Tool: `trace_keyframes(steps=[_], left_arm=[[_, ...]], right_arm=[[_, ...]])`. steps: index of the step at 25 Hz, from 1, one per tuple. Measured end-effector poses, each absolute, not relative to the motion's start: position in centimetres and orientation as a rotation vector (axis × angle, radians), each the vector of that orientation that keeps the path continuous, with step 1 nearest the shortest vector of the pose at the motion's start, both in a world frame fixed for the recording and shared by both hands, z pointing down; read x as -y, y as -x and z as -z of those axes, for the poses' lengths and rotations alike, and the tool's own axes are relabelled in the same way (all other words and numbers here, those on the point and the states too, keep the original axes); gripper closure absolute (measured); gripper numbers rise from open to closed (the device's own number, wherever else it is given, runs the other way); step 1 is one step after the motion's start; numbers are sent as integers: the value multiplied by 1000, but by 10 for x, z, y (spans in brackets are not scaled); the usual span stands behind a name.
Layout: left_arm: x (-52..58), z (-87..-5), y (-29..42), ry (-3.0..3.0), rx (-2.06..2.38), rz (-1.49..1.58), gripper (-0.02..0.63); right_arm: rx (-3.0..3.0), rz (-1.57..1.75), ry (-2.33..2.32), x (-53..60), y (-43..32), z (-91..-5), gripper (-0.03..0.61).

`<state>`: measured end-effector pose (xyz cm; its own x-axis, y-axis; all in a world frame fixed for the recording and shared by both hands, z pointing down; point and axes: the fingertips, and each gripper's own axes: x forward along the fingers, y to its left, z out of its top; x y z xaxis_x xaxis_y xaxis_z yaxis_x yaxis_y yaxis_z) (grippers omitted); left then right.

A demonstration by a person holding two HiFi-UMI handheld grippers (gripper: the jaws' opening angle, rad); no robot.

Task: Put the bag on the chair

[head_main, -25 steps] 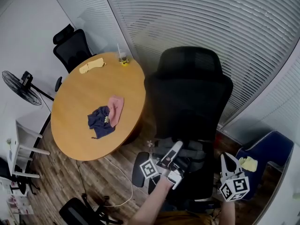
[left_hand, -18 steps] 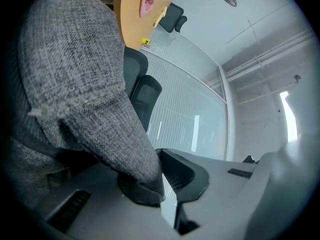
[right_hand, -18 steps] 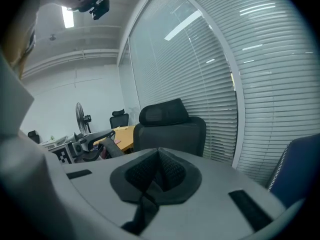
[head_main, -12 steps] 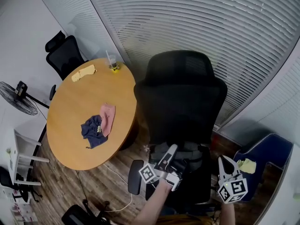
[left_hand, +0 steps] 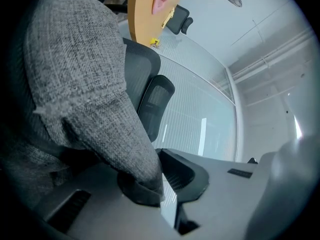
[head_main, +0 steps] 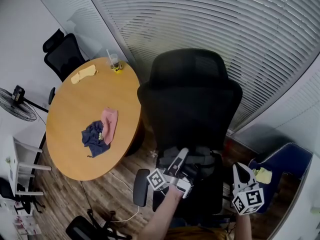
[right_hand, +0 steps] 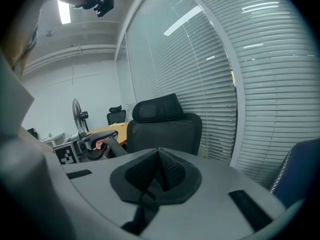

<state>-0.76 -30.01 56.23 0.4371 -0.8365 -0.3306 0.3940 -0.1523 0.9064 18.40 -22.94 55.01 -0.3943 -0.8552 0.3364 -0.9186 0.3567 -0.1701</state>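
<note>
While the left gripper pinches a fold of the grey bag, the bag stretches straight ahead from its jaws over the seat, toward the back of the chair. The right gripper, pressed together and empty, stands farther off beside the seat.

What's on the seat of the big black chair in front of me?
A grey fabric bag is over the back of the seat, with the left gripper shut on a fold of it. The seat surface under the bag is covered.

The left claw partly covers the grey bag.
</note>
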Motion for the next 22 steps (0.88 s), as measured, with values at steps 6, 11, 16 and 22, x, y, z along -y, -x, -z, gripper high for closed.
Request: trace_keyframes(steps=[6, 11, 16, 22], left_arm=[[306, -568, 7, -1319, 454, 1124, 591], [315, -576, 13, -1290, 478, 1152, 589], [321, -584, 13, -1263, 494, 1147, 589], [334, -593, 13, -1245, 533, 1147, 589]], right_arm=[[2437, -495, -1578, 237, -179, -550, 565], [2442, -475, -1571, 243, -174, -552, 565], [2441, -482, -1566, 241, -175, -552, 565], [2430, -491, -1574, 239, -180, -556, 565]])
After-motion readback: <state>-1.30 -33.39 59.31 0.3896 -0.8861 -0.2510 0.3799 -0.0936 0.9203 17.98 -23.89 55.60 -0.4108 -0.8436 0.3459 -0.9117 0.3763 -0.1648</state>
